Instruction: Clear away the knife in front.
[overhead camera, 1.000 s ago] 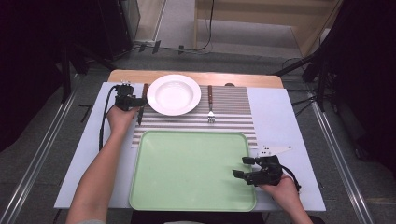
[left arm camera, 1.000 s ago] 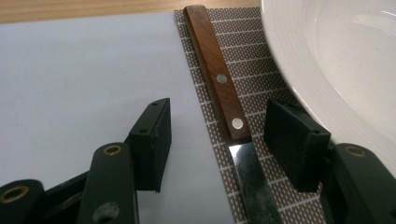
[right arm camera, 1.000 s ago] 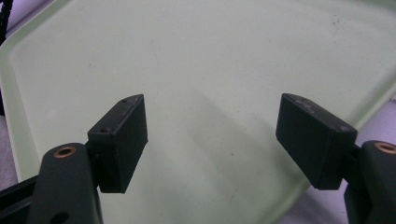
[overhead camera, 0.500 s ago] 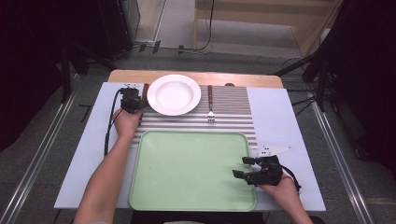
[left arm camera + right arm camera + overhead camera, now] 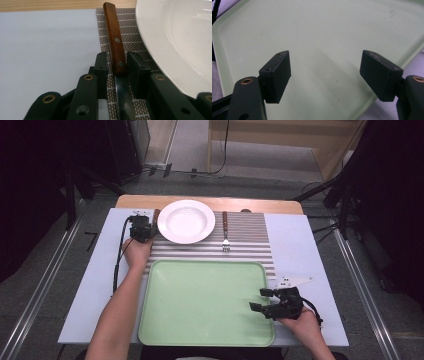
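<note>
A knife with a brown wooden handle [image 5: 115, 42] lies on the striped placemat [image 5: 130, 35], just left of the white plate [image 5: 180, 37]. My left gripper [image 5: 117, 66] straddles it where handle meets blade. Its jaws have just been closing with the knife between them, and a thin strip of mat still shows beside the left pad. From above, the left gripper [image 5: 149, 226] sits over the knife [image 5: 156, 214] beside the plate [image 5: 186, 221]. My right gripper [image 5: 257, 299] hovers open and holds nothing over the near right corner of the green tray [image 5: 200, 305], whose floor [image 5: 324, 30] lies beneath its jaws.
A fork [image 5: 225, 232] with a wooden handle lies on the placemat [image 5: 250, 235] right of the plate. The tray holds nothing. The wooden table edge [image 5: 250, 204] runs along the far side. Cables trail from both grippers.
My left gripper has slid right, from beside the knife to over it next to the plate. The right gripper has stayed where it was.
</note>
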Tool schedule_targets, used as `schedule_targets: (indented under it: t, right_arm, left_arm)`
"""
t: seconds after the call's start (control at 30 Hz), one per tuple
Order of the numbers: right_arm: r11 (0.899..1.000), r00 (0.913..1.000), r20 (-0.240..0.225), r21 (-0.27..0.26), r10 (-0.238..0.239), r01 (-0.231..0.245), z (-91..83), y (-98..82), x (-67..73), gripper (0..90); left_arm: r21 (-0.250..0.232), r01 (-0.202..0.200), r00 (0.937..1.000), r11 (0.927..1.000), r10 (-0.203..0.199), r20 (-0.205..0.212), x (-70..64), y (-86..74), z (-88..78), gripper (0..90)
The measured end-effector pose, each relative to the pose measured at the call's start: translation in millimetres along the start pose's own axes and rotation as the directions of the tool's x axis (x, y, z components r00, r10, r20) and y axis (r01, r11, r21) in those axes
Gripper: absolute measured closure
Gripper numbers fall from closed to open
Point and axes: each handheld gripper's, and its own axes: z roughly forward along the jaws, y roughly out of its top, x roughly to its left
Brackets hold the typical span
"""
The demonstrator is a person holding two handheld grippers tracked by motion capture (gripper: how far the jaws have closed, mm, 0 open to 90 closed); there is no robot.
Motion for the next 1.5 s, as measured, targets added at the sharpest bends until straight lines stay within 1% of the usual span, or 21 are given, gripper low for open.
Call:
schedule_targets:
  t: [0.1, 0.13, 0.33, 0.4, 0.53, 0.6, 0.63, 0.7, 0.8, 0.87, 0.9, 0.93, 1.03, 1.1, 1.17, 1.2, 1.27, 1.3, 1.37, 1.43, 1.5]
  right_arm:
    - [1.0, 1.0, 0.0, 0.0, 0.0, 0.0, 0.0, -0.1, -0.2, 24.0]
    - [1.0, 1.0, 0.0, 0.001, 0.001, -0.001, 0.2, 0.1, -0.2, 24.0]
    - [1.0, 1.0, -0.004, 0.002, -0.001, 0.001, 0.7, 0.3, -0.4, 24.0]
    - [1.0, 1.0, -0.003, 0.002, -0.001, 0.001, 0.6, 0.4, -0.5, 24.0]
    - [1.0, 1.0, -0.002, 0.004, 0.001, -0.001, 0.1, 0.1, -1.2, 24.0]
    - [1.0, 1.0, -0.002, 0.005, 0.001, -0.001, 0.0, 0.1, -1.3, 24.0]
    - [1.0, 1.0, -0.003, 0.006, 0.002, -0.002, 0.0, 0.0, -1.2, 24.0]
    - [1.0, 1.0, -0.004, 0.007, -0.001, 0.001, 0.4, 0.1, -1.3, 24.0]
    - [1.0, 1.0, -0.005, 0.009, 0.002, -0.002, 0.7, 0.3, -1.2, 24.0]
    - [1.0, 1.0, -0.004, 0.01, 0.001, -0.001, 0.8, 0.3, -1.2, 24.0]
    - [1.0, 1.0, -0.004, 0.008, 0.0, 0.0, 0.9, 0.3, -1.5, 24.0]
    - [1.0, 1.0, -0.004, 0.01, 0.003, -0.003, 0.9, 0.3, -1.4, 24.0]
    - [1.0, 1.0, -0.005, 0.01, 0.005, -0.005, 1.3, 0.5, -1.4, 24.0]
    - [1.0, 1.0, -0.006, 0.01, 0.003, -0.003, 1.4, 0.5, -1.2, 24.0]
    - [1.0, 1.0, -0.009, 0.01, -0.003, 0.003, 1.3, 0.3, -1.0, 24.0]
    - [1.0, 1.0, -0.009, 0.01, -0.003, 0.003, 1.3, 0.3, -1.0, 24.0]
    - [1.0, 0.9999, -0.01, 0.009, -0.002, 0.002, 1.3, 0.3, -1.0, 24.0]
    - [1.0, 0.9999, -0.011, 0.008, -0.001, 0.001, 0.9, 0.4, -0.9, 24.0]
    - [1.0, 0.9999, -0.011, 0.004, -0.001, 0.001, 0.7, 0.3, -1.3, 24.0]
    - [1.0, 0.9999, -0.011, 0.004, 0.0, 0.0, 0.9, 0.6, -1.5, 24.0]
    - [1.0, 0.9999, -0.013, 0.003, 0.0, 0.0, 1.0, 0.7, -1.3, 24.0]
  left_arm:
    - [0.001, -0.01, 0.9999, 0.9999, 0.01, -0.006, -1.6, 0.0, -0.1, 74.1]
    - [0.001, -0.023, 0.9997, 0.9997, 0.023, -0.013, -3.2, 0.0, -0.2, 75.0]
    - [0.002, -0.022, 0.9997, 0.9998, 0.022, -0.013, -3.5, 0.1, -0.3, 76.3]
    - [0.0, -0.018, 0.9998, 0.9998, 0.018, -0.01, -3.1, 0.1, -0.2, 76.3]
    - [0.003, 0.012, 0.9998, 0.9999, -0.012, 0.015, 0.8, 0.9, -0.3, 76.4]
    - [0.001, 0.017, 0.9996, 0.9999, -0.017, 0.021, 1.5, 0.8, -0.3, 76.4]
    - [0.004, 0.03, 0.9992, 0.9995, -0.03, 0.027, 2.7, 1.2, -0.6, 76.4]
    - [0.01, 0.067, 0.9964, 0.9977, -0.068, 0.051, 7.0, 2.4, -0.8, 76.4]
    - [0.029, 0.08, 0.9943, 0.9964, -0.082, 0.068, 12.1, 5.1, -1.7, 76.4]
    - [0.031, 0.091, 0.9929, 0.9954, -0.093, 0.075, 14.2, 5.8, -2.7, 76.4]
    - [0.028, 0.121, 0.9877, 0.9922, -0.123, 0.096, 18.6, 7.0, -4.9, 76.5]
    - [0.026, 0.127, 0.9865, 0.9916, -0.129, 0.102, 19.7, 7.6, -6.0, 76.4]
    - [0.033, 0.118, 0.9874, 0.9925, -0.121, 0.102, 20.8, 9.5, -8.0, 76.4]
    - [0.033, 0.117, 0.9866, 0.9925, -0.12, 0.11, 22.0, 11.1, -9.8, 76.4]
    - [0.033, 0.131, 0.9833, 0.9909, -0.134, 0.123, 24.1, 13.0, -12.3, 76.5]
    - [0.032, 0.142, 0.9802, 0.9893, -0.145, 0.135, 25.9, 15.4, -15.2, 76.4]
    - [0.03, 0.144, 0.9792, 0.9891, -0.147, 0.14, 26.2, 17.0, -17.2, 76.4]
    - [0.022, 0.131, 0.9795, 0.9912, -0.132, 0.152, 26.1, 20.3, -22.2, 76.4]
    - [0.011, 0.138, 0.9754, 0.9904, -0.138, 0.172, 26.5, 23.6, -28.6, 76.4]
    - [0.013, 0.137, 0.9741, 0.9905, -0.137, 0.18, 26.3, 25.5, -30.7, 76.4]
    - [0.024, 0.119, 0.9754, 0.9926, -0.121, 0.184, 25.3, 29.0, -34.6, 76.4]
